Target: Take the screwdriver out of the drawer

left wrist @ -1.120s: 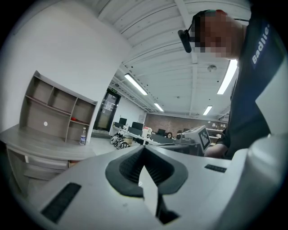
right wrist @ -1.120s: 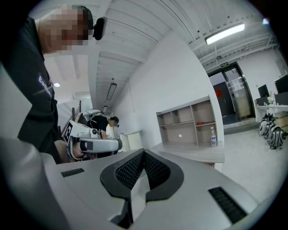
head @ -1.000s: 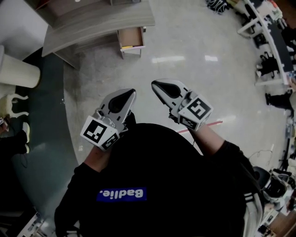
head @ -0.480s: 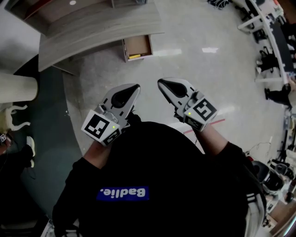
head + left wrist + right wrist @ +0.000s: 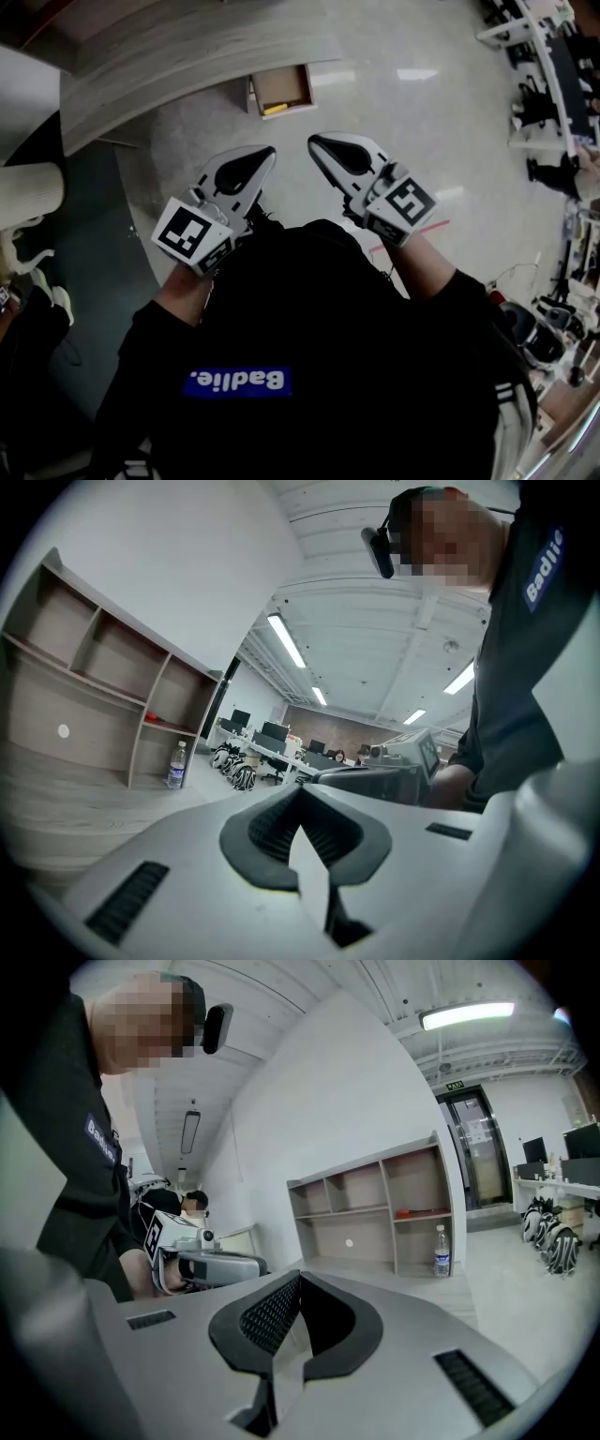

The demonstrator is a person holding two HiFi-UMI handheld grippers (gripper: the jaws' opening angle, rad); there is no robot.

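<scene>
The left claw (image 5: 255, 165) and the right claw (image 5: 328, 154) were both closed tip to tip on nothing, side by side above the floor (image 5: 394, 122). The screwdriver (image 5: 275, 109) (yellow) lay in the open drawer (image 5: 281, 84) beneath the bench (image 5: 187, 56), well ahead of them.

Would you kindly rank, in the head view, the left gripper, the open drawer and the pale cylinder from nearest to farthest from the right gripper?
From the right gripper:
1. left gripper, just beside it on the left.
2. open drawer, ahead, in the desk.
3. pale cylinder, far left edge.
</scene>
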